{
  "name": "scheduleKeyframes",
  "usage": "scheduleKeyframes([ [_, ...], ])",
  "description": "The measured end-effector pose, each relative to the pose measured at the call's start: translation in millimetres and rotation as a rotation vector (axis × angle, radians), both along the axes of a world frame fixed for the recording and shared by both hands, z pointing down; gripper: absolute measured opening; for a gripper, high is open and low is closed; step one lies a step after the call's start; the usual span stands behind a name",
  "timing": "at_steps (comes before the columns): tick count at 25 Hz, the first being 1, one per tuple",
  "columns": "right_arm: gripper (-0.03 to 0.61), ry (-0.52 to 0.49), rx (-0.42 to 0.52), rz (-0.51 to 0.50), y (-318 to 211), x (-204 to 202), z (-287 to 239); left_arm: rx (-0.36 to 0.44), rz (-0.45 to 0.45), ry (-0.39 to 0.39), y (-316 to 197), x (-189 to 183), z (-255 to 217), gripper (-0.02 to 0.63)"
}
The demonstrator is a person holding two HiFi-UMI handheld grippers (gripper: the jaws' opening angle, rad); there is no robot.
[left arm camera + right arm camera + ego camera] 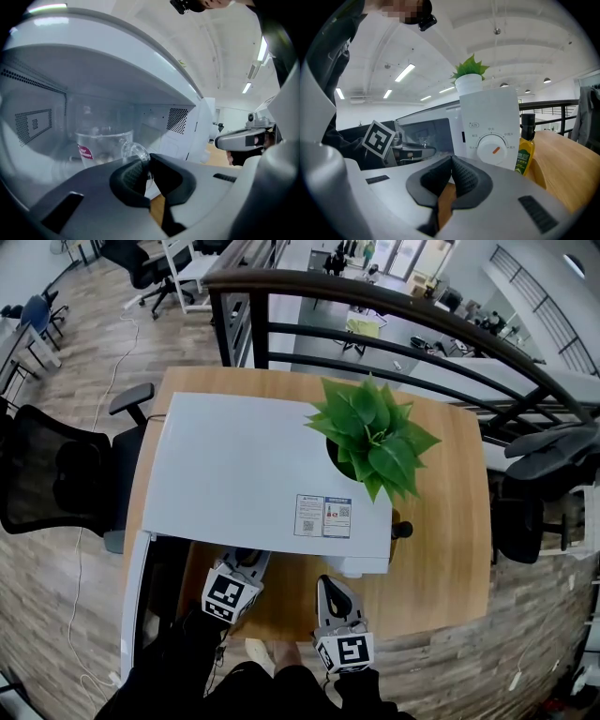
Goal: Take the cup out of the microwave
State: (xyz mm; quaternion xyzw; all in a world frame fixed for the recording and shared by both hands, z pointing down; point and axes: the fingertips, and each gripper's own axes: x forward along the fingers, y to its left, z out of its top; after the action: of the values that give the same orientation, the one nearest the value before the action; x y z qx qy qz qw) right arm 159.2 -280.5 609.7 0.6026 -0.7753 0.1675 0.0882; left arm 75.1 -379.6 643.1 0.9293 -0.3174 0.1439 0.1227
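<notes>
Glass is what my left tongs (149, 165) are pinching: they are squeezed shut on the thin handle (137, 151) of the cup (101, 143). The cup sits on the floor inside the microwave (253, 470), a bit to the left. The door (134, 606) is swung open at the near left, so that part is done. I think the grab is done too. What is left is to pull the cup out through the opening and set it down, maybe on the counter (441, 549). The cup is not out yet.

My right tongs (451, 164) are closed together with nothing in them. They hang near the front of the microwave, by the white knob (491, 149). A yellow bottle (526, 149) stands just right of the knob, and a green plant (370, 432) sits on top of the microwave at its far right.

From my head I cannot see inside the microwave at all, because its top hides the cup. The cup is see-through and a bit foggy, so I cannot tell if anything is in it. Its red label is too small to read
</notes>
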Motion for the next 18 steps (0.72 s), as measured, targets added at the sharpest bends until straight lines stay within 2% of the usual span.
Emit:
scheduleKeyframes([
  [5, 0.015, 0.007, 0.021, -0.016, 3.2, -2.9, -9.6, -0.013, -0.018, 0.030, 12.3, -7.3, -6.7, 0.023],
  [10, 0.015, 0.017, 0.038, -0.023, 12.9, -5.6, -20.6, 0.011, -0.027, 0.042, 27.0, -15.0, -20.4, 0.023],
  [18, 0.015, 0.020, 0.090, -0.045, 38.4, -22.1, -48.2, 0.029, -0.038, 0.053, 76.2, -30.2, -48.7, 0.023],
])
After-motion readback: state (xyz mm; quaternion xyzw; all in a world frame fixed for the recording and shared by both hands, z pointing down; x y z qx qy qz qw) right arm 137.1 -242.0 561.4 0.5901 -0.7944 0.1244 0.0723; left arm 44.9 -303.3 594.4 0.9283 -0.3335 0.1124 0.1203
